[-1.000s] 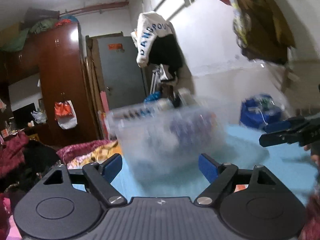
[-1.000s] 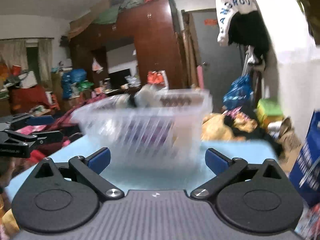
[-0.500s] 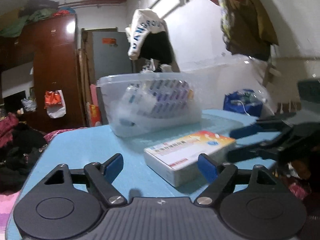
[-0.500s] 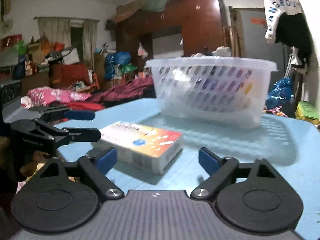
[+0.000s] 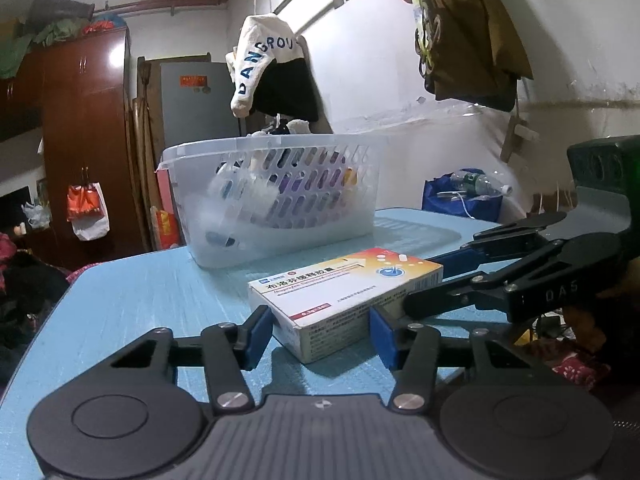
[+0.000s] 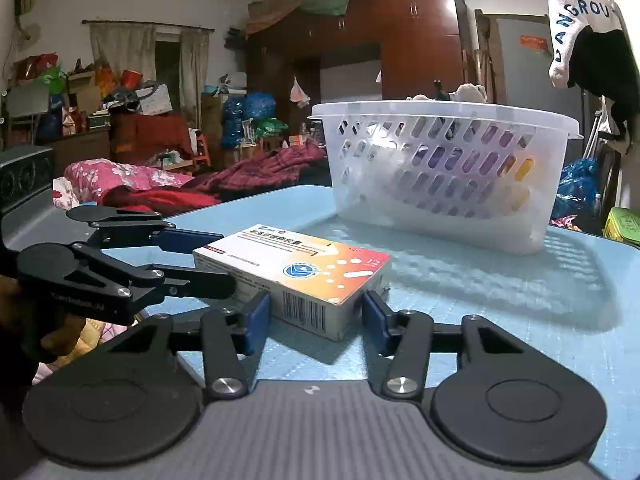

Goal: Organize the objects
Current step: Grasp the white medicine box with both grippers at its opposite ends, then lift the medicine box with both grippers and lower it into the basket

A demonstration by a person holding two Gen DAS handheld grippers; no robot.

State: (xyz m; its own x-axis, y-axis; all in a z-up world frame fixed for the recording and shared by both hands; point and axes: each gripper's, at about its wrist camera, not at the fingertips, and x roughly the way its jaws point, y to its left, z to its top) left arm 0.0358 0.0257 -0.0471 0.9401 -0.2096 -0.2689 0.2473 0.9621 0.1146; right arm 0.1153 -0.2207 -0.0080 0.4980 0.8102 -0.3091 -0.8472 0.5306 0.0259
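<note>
A white, orange and red medicine box (image 5: 344, 292) lies flat on the light blue table (image 5: 132, 304). It also shows in the right wrist view (image 6: 296, 276). My left gripper (image 5: 320, 334) is open with its blue pads on either side of one end of the box. My right gripper (image 6: 316, 318) is open and straddles the other end. Each gripper shows in the other's view, the right one (image 5: 452, 280) and the left one (image 6: 208, 256). A clear perforated basket (image 5: 276, 200) holding several packets stands behind the box; it also shows in the right wrist view (image 6: 444, 172).
The table's left edge (image 5: 36, 344) drops off to bedding and clothes. A blue bag (image 5: 460, 200) with bottles sits past the table's far right corner. Clothes hang on the wall above the basket. A wardrobe (image 6: 404, 44) stands behind.
Both grippers have dropped to table level and moved in on the medicine box from opposite ends. Their jaws have narrowed around it.
</note>
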